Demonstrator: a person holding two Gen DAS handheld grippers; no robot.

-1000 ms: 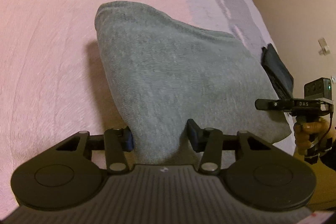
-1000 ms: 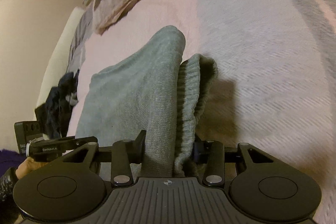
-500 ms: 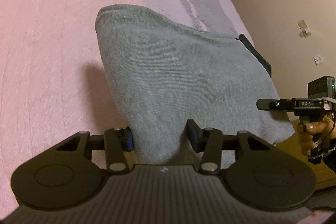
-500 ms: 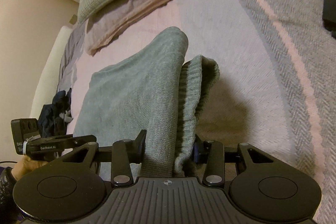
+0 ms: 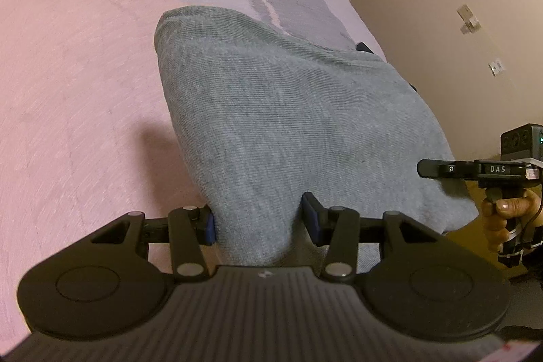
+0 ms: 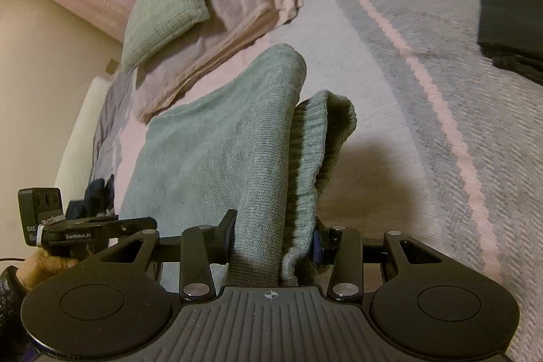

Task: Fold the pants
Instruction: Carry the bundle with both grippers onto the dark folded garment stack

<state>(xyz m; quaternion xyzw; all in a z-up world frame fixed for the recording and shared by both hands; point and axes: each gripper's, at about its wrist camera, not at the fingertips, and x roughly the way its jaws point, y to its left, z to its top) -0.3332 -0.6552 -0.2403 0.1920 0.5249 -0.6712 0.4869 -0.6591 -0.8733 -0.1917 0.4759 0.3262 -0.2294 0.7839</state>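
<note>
Left tool (image 5: 258,223) and right tool (image 6: 274,234) each pinch an edge of the grey pants (image 5: 288,124), lifted over the bed (image 5: 68,90). Step in hand is probably a fold; next, the held edge should be laid down evenly.

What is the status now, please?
Left gripper and right gripper shut on grey pants, lifted over bed. Dark folded garment lies apart, not blocking.

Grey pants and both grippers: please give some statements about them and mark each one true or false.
1. The left gripper grips the pants. True.
2. The right gripper is open and empty. False: it is shut on the pants.
3. The pants lie flat on the bed. False: their near edge is lifted and casts a shadow.
4. A green pillow lies at the far end of the bed. True.
</note>
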